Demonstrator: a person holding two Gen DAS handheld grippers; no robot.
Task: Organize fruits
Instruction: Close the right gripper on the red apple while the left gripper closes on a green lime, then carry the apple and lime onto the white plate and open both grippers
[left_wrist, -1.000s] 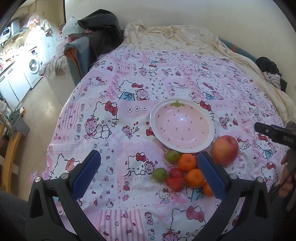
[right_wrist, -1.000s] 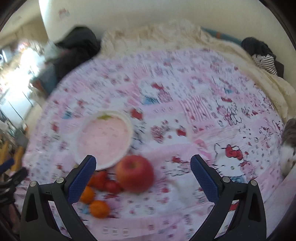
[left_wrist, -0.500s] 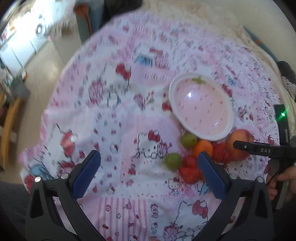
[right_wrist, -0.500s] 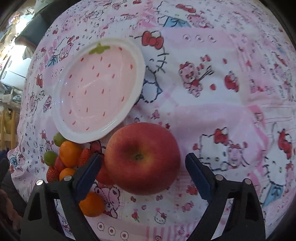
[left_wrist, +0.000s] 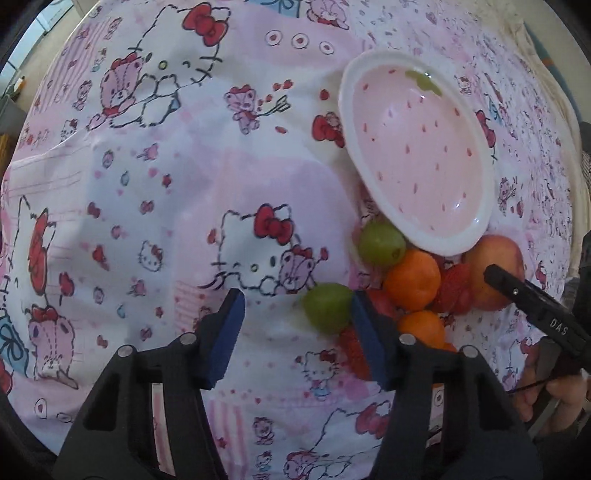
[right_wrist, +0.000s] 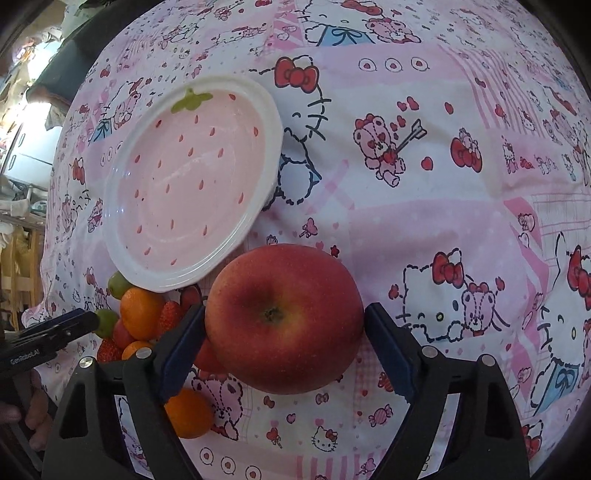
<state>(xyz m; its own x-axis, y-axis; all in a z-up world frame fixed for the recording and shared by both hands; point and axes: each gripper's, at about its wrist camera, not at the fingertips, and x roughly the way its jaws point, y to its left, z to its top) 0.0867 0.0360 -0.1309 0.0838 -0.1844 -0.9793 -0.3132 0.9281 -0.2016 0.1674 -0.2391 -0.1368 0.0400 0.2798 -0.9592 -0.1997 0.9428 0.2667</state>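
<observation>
A pink strawberry-pattern plate (left_wrist: 476, 236) (right_wrist: 122, 254) lies empty on the Hello Kitty cloth. Beside it sits a pile of fruit: two green fruits (left_wrist: 327, 306) (left_wrist: 380, 242), oranges (left_wrist: 412, 278), strawberries (left_wrist: 454, 288) and a big red apple (right_wrist: 284, 321) (left_wrist: 495, 266). My right gripper (right_wrist: 284, 332) has its jaws around the apple, pads at or very near its sides, on the cloth. My left gripper (left_wrist: 295, 321) is open, low over the cloth, its right pad beside the nearer green fruit.
The cloth (left_wrist: 184, 184) covers a bed-like surface. More oranges (right_wrist: 188, 413) lie under my right gripper's left finger. The other gripper's black tip (left_wrist: 532, 306) reaches in at the right of the left wrist view. Furniture (right_wrist: 22, 166) stands past the cloth's left edge.
Both grippers have dropped towards the fruit pile. The right jaws have narrowed around the apple. The left jaws have narrowed and moved in beside the green fruit.
</observation>
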